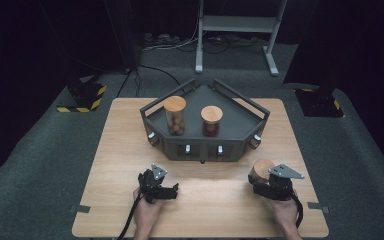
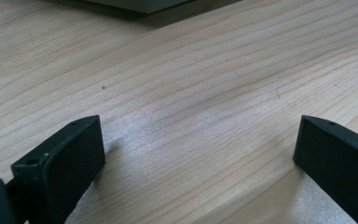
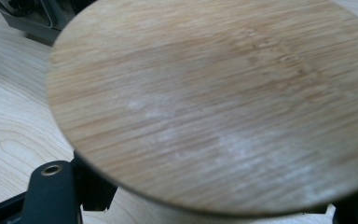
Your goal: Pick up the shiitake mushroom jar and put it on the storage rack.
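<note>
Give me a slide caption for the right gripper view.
Right gripper shut on a wooden-lidded jar above the table.

The wood table [image 1: 205, 200] lies bare between the two hands (lots of room), but the grey tray [image 1: 205, 142] blocks the back.

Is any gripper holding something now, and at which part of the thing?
The right gripper holds a jar with a wooden lid, gripped on its body just below the lid. The left gripper holds nothing.
</note>
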A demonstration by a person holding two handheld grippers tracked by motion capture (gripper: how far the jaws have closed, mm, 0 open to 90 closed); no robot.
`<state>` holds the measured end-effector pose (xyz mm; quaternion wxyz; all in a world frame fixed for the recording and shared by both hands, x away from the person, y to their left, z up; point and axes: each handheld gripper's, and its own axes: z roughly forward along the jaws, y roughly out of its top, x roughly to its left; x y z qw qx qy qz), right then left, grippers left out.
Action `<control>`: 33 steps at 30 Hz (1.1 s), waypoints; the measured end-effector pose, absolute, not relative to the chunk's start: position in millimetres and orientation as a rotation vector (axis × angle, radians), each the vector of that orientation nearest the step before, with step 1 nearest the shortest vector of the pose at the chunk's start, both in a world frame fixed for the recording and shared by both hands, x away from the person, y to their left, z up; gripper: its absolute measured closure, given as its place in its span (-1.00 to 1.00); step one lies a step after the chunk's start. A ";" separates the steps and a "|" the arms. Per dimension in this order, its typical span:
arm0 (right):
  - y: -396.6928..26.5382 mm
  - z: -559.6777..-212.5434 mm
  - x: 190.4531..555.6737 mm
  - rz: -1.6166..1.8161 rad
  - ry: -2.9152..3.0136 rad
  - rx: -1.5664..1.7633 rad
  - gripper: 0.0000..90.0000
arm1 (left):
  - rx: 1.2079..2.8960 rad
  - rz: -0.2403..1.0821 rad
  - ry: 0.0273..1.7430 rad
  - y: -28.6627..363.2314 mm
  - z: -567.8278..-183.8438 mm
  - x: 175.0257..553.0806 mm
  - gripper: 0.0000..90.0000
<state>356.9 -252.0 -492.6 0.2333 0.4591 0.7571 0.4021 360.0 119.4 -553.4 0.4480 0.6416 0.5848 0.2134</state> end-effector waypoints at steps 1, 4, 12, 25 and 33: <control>-251.4 -491.8 357.5 1.106 2.079 1.261 -0.44 | 1.586 0.527 1.448 119.3 -553.4 360.0 -0.96; -249.8 -488.8 359.0 1.110 2.084 1.254 -0.44 | 1.587 0.527 1.448 119.4 -553.4 360.0 -0.96; -246.5 -482.7 362.1 1.122 2.097 1.247 -0.44 | 1.586 0.527 1.448 119.3 -553.4 360.0 -0.96; -242.0 -474.7 366.1 1.130 2.114 1.228 -0.44 | 1.589 0.529 1.447 119.5 -553.4 360.0 -0.96; -241.0 -471.1 367.3 1.137 2.122 1.230 -0.44 | 1.586 0.527 1.448 119.3 -553.4 360.0 -0.96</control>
